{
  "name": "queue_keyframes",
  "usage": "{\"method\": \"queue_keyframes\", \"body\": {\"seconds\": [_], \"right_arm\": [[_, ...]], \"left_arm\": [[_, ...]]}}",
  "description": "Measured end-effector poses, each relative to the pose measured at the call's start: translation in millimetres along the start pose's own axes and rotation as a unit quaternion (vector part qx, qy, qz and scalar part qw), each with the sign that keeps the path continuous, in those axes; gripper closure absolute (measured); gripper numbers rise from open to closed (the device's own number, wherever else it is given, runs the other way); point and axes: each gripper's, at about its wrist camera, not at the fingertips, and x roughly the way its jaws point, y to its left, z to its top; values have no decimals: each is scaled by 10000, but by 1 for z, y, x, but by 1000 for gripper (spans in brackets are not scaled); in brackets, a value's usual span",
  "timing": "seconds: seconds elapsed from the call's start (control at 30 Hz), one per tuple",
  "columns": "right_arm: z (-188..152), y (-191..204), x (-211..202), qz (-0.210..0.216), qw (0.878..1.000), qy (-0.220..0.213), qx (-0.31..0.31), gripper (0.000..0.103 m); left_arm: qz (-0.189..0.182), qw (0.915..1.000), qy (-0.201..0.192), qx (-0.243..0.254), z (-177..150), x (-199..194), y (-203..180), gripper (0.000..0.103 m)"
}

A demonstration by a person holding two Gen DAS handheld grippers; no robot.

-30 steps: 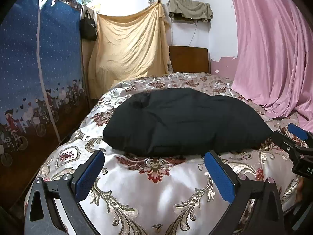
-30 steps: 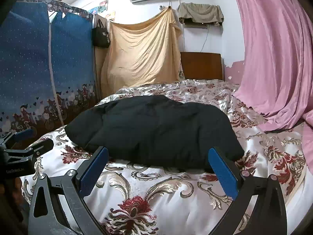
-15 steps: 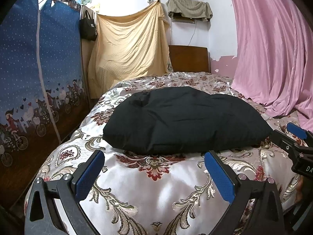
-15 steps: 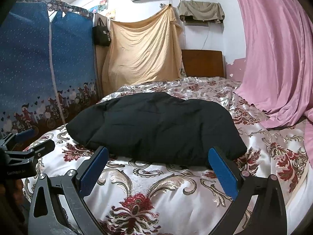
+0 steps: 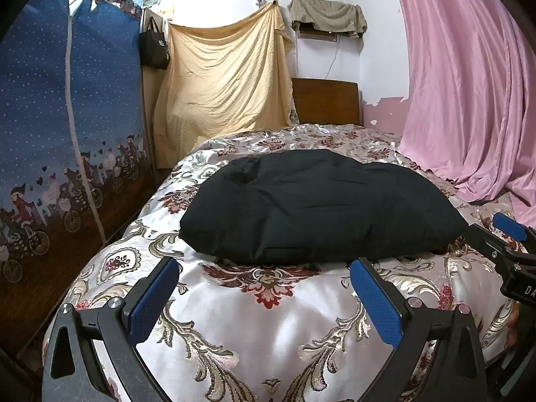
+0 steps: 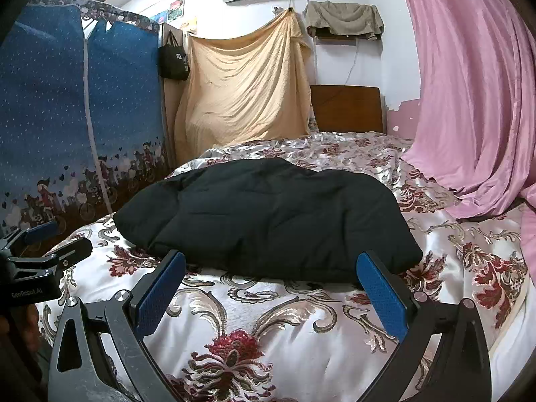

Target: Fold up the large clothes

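**Q:** What has changed over the last second?

**A:** Very little. In both wrist views the black padded garment [image 5: 318, 204] sits slightly lower in frame than before, so both grippers have tilted or lifted a small amount. The garment itself has the same outline throughout. Neither gripper has closed the gap to it.

**Q:** State the condition of each gripper.

**A:** Left gripper [image 5: 264, 296]: jaws spread wide, nothing between the blue pads, held above the floral bedspread [image 5: 234, 328] short of the garment's near hem. Right gripper [image 6: 274, 289]: same condition, jaws spread wide and empty, its tips close to the near edge of the garment [image 6: 268, 221].

**Q:** Where is the garment, and what does this imply for the task?

**A:** It lies in the middle of the bed as a compact, puffy bundle, with the long side facing the grippers. No part is pinched or lifted. Judged from this, either a fold has been laid down and released, or the next grasp has not begun; the frames do not settle which.

**Q:** Any legible writing?

**A:** Yes. The left gripper body, seen at the left edge of the right wrist view, reads "GenRobot.AI" [image 6: 26, 294]. The right gripper body, at the right edge of the left wrist view, shows only "DA" [image 5: 530, 290], cut off. The black hanging bag [image 5: 154, 48] carries a white mark, too small to read.
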Motion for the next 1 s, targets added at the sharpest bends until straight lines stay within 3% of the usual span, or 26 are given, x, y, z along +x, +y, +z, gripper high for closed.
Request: {"method": "queue_keyframes", "body": {"seconds": [1.0], "right_arm": [[-1,2,0,-3,10000,6,27,2]], "left_arm": [[-5,10000,1,1,0,0,1,0]]}}
